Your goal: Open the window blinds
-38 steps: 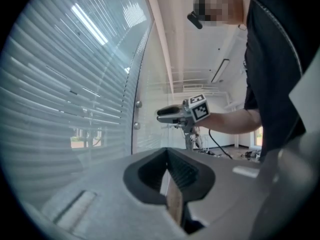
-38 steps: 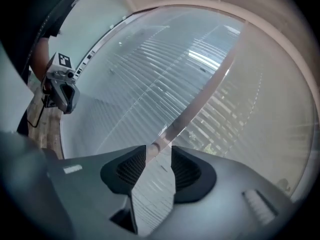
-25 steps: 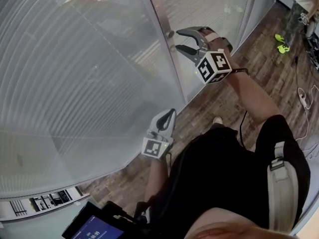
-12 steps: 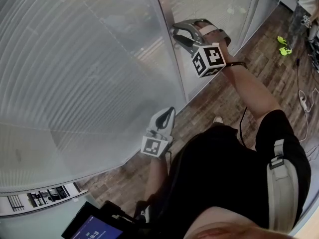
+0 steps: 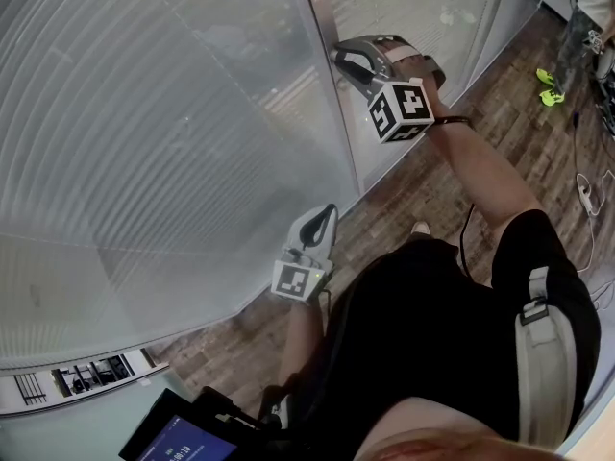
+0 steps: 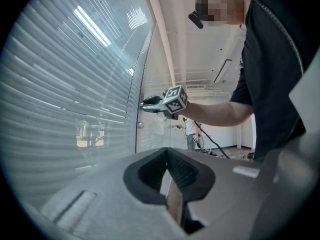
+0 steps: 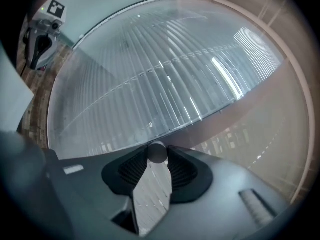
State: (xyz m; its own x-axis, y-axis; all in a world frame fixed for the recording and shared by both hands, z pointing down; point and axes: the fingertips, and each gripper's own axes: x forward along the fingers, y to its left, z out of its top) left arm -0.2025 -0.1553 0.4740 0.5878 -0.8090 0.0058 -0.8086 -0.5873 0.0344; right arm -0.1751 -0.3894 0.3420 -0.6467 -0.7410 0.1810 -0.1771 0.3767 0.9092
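Closed horizontal blinds (image 5: 144,142) sit behind the glass on the left, bounded by a pale vertical frame (image 5: 327,75). My right gripper (image 5: 342,58) is raised against that frame. In the right gripper view a small round metal knob (image 7: 157,152) sits between the tips of the right gripper (image 7: 157,158); its jaws have just been closing and both pads touch the knob. The head view hides the knob behind the jaws. My left gripper (image 5: 332,215) hangs lower, level, shut and empty, apart from the glass. The left gripper (image 6: 167,154) looks towards the right gripper (image 6: 146,104).
Wooden floor (image 5: 413,190) runs along the foot of the glass. A person (image 5: 586,17) in bright green shoes (image 5: 548,94) stands at the far right, with cables (image 5: 586,190) on the floor nearby. A dark screen device (image 5: 183,440) is at the lower left. Another small knob (image 6: 140,125) shows lower on the frame.
My right gripper moved left and slightly up onto the frame, and its wide-open jaws closed around the knob. The left gripper stayed put.
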